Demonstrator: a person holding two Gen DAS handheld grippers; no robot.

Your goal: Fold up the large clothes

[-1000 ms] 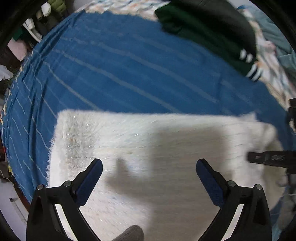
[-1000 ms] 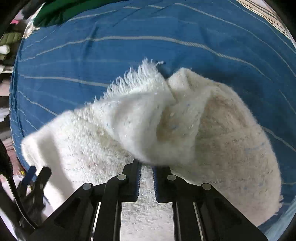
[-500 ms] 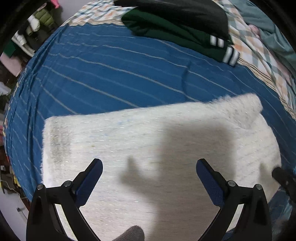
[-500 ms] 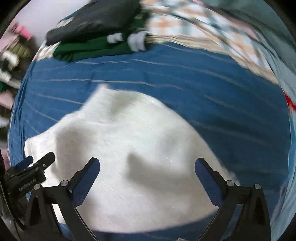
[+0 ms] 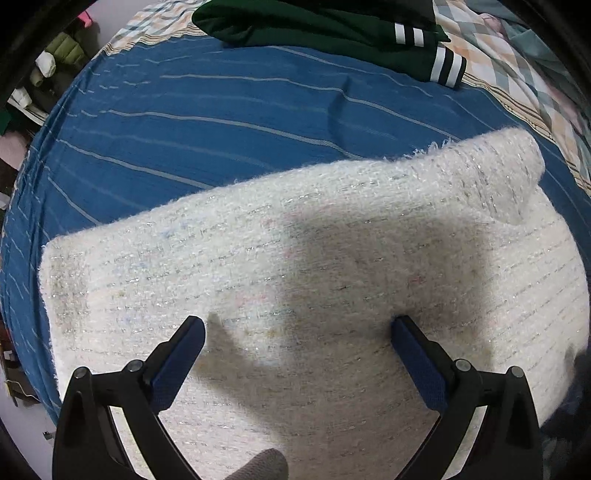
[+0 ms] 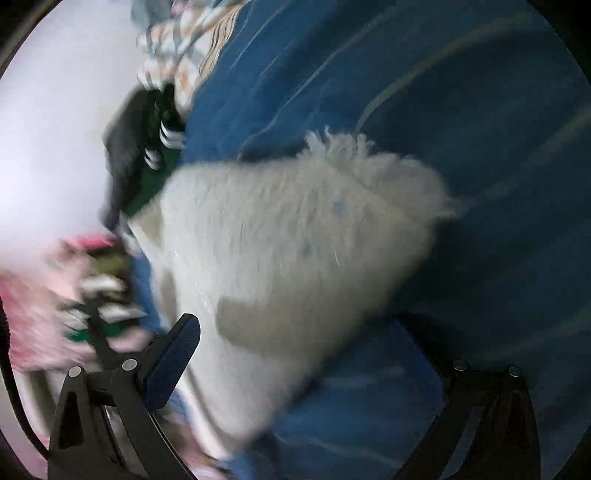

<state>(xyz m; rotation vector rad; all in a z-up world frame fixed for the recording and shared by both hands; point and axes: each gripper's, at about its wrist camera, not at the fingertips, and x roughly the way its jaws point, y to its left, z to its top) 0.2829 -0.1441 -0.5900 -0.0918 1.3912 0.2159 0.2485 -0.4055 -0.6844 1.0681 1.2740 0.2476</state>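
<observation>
Sweater (image 5: 314, 280) sharp left view; right blurred, apparently fringe

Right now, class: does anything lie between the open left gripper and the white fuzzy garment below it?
Nothing visible does. The left gripper hangs open over the white fuzzy garment, with only its shadow on the knit between the jaws.

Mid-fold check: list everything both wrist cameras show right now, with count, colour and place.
fuzzy sweater: one, cream-white, lying on the bedspread, far right corner turned over.
bedspread: one, blue with thin pale stripes, under the sweater.
dark clothes: a pile, count unclear, dark green with white-striped cuffs, far edge of the bed.
checked bedding: pastel checks, far right beyond the bedspread.
room clutter: blurred, mixed colours, left off the bed.
left gripper: black, blue pads, open above the sweater.
right gripper: same colours, open, nothing between its pads.
</observation>
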